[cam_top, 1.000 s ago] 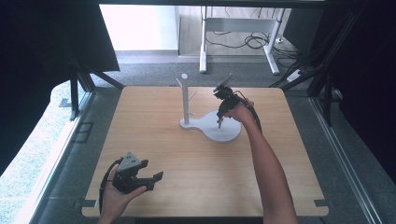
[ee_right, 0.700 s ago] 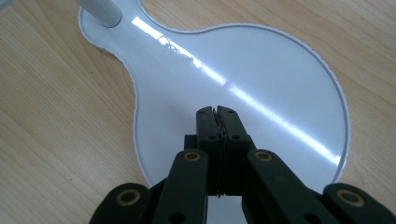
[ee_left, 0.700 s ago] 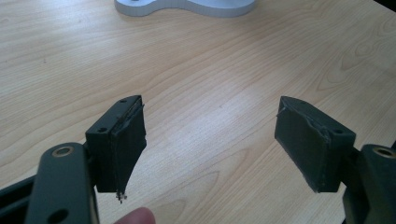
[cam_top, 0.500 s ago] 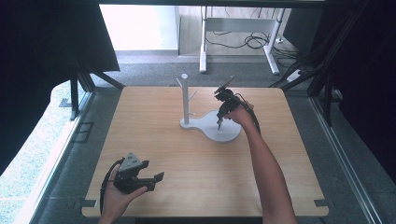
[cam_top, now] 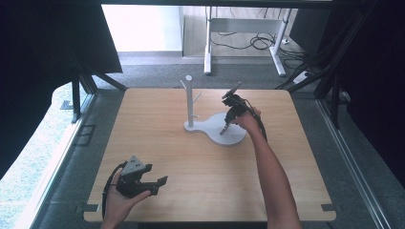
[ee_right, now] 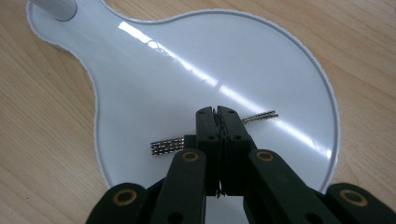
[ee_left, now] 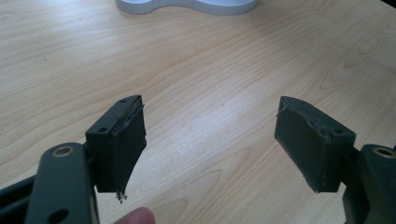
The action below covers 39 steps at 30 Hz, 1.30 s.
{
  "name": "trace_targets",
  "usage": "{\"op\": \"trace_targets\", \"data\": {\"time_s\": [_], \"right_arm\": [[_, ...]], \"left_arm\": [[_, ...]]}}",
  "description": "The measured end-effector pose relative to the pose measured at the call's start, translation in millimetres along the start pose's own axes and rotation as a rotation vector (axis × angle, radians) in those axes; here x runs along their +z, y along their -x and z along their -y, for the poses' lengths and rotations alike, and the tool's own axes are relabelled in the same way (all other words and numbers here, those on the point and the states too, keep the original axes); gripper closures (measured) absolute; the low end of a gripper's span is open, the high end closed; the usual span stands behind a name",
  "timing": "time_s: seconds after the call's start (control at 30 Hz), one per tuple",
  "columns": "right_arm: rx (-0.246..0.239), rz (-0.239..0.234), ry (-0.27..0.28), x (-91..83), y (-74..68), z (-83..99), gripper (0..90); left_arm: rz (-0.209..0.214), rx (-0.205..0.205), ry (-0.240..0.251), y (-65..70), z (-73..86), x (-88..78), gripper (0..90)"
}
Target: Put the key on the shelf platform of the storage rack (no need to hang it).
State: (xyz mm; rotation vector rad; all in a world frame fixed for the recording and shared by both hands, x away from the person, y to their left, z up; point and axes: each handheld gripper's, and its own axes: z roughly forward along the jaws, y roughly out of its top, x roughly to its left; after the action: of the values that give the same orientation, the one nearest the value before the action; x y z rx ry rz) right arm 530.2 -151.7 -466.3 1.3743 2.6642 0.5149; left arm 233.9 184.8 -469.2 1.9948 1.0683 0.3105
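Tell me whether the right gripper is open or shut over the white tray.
Shut: the right gripper has its fingers pressed together on a thin silver chain lying across the white tray.

No text, label, brand, number or sign can be read anywhere: none on the tabletop (cam_top: pixel 191 162), none on the white stand (cam_top: pixel 224 133), none on either gripper.

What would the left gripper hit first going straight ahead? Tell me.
Bare table at first; the left gripper, jaws open, points toward the white stand base at the far edge, probably the first thing met.
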Motion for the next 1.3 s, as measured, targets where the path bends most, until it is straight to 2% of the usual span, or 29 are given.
{"op": "trace_targets", "data": {"time_s": [0.3,0.47,0.57,0.8,1.07,1.3], "right_arm": [[-0.001,0.002,0.021,-2.6,1.9,2.2,81.3],[-0.013,0.011,0.052,-10.7,0.1,3.9,70.8],[-0.015,-0.003,0.081,-17.7,-1.5,6.9,62.7],[-0.042,-0.024,0.132,-31.2,-4.9,15.5,53.5],[-0.108,-0.028,0.18,-46.4,-14.2,40.9,46.7],[-0.133,-0.077,0.241,-54.0,-18.4,74.1,46.5]], "left_arm": [[-0.004,-0.001,0.001,-0.9,0.0,-1.7,24.8],[-0.004,-0.001,0.0,-0.9,-0.1,-1.5,24.8],[-0.002,0.002,-0.004,0.0,0.0,-0.2,24.8],[0.002,0.004,-0.014,0.3,0.2,0.7,24.8],[0.003,0.012,-0.018,1.4,-0.5,-0.1,24.8],[-0.007,0.01,-0.012,-0.2,-0.8,-3.5,24.9]]}}
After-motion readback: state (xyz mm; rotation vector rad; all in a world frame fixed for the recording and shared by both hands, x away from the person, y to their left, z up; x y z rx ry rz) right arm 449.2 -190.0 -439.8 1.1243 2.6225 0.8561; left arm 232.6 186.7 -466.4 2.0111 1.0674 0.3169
